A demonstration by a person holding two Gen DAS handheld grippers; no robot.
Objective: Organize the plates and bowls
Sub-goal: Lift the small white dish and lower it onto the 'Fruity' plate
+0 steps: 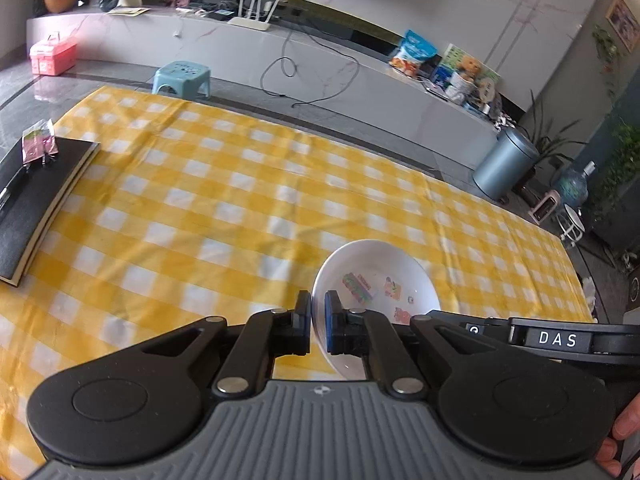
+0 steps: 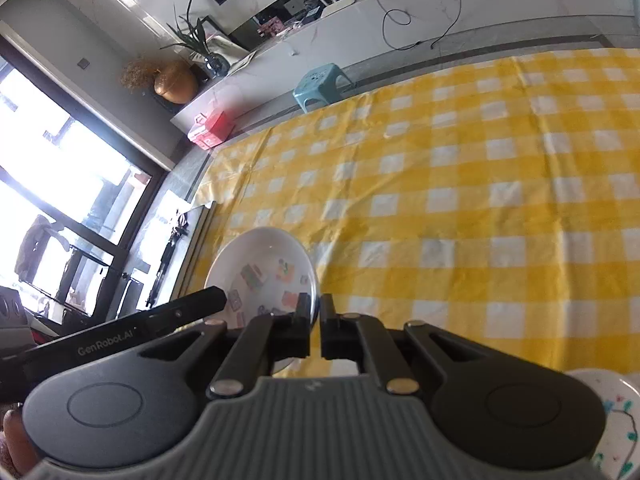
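Two claws pinch one bowl (image 1: 374, 280): left claw (image 1: 318, 316) and right claw (image 2: 315, 320) clamped tight on opposite rims, low centre frame. Best kept level, hands moving together.

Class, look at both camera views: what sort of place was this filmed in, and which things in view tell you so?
Most likely a home living room. A long marble-look media bench runs under a dark screen and carries a wifi router and snack bags; a small blue plastic stool stands on the floor, and a yellow checked tablecloth covers the table.
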